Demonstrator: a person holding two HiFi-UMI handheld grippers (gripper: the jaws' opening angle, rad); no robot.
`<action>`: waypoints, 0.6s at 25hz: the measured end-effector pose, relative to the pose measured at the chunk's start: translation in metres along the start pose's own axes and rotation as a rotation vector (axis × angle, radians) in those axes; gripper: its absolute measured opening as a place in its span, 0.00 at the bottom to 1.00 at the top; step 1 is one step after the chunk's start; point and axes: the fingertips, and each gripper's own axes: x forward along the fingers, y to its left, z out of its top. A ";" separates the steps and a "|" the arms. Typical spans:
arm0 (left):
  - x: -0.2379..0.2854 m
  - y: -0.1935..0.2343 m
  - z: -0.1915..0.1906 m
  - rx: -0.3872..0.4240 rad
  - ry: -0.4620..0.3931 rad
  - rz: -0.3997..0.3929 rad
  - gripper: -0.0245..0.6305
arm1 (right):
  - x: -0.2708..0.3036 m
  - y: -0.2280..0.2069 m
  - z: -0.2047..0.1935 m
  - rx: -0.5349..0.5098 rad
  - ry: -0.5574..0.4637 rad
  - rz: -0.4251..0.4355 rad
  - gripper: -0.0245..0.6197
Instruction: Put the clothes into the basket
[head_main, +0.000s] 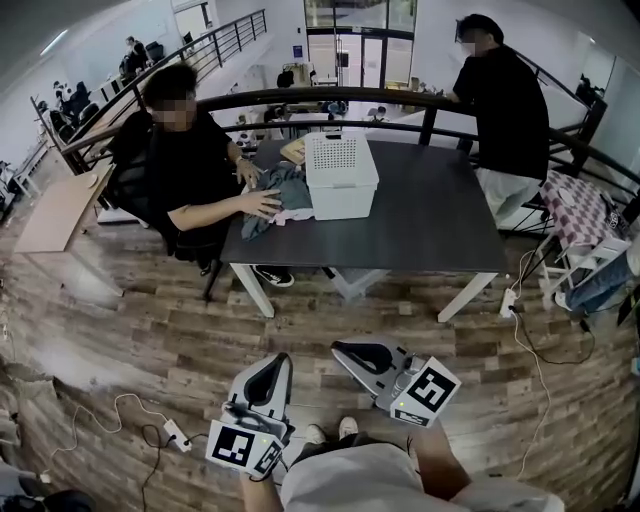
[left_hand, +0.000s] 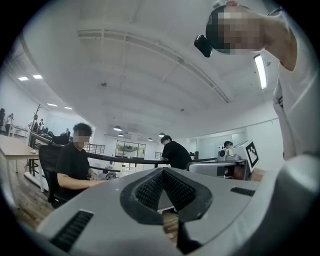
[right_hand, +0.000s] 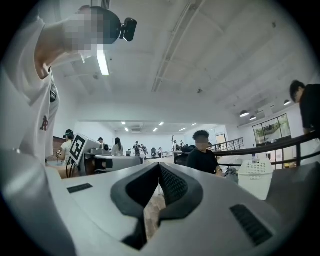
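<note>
- Nearest: our shoes (head_main: 330, 432) on the wood floor (head_main: 150, 330), seen from the head view.
- L side: we hold the left gripper (head_main: 278, 360) low & close to our body, pointing level. Its marker cube (head_main: 243, 447) faces up at us. In its own view the jaw tips meet, w/ only a small diamond gap behind them. It grips nothing.
- R side: the right gripper (head_main: 342, 348) sits just beside the left one, also level, w/ its marker cube (head_main: 432, 390) turned up. Its jaws are fully closed & empty; we see only floor through the slit.
- Floor, L of us: a white power strip (head_main: 175, 432) w/ a loose cable.
- Further out: a dark table (head_main: 420, 220) on white legs, well apart from both grippers.
- On the table: the white perforated basket (head_main: 342, 195) stands upright near the table's far L part. We can't tell what's inside.
- The clothes (head_main: 272, 190), a grey-blue heap w/ a bit of pink, lie on the tabletop against the basket's L side, outside it.
- A seated person in black (head_main: 175, 160) is at the table's L end, one hand (head_main: 262, 203) resting on the clothes.
- Far R corner: a standing person in black (head_main: 505, 100) leans by the curved dark railing (head_main: 300, 97) behind the table.
- Beyond the railing: an open office w/ desks & glass doors, too small for detail.
</note>
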 end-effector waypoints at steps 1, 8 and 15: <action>0.001 -0.001 0.000 0.001 0.001 0.004 0.04 | -0.002 -0.002 0.001 0.002 -0.003 0.002 0.06; 0.006 -0.009 -0.001 -0.006 0.000 0.024 0.04 | -0.006 -0.011 0.001 0.019 -0.017 0.025 0.06; 0.019 0.008 -0.005 -0.013 0.000 0.043 0.04 | 0.005 -0.028 -0.003 0.024 -0.007 0.034 0.06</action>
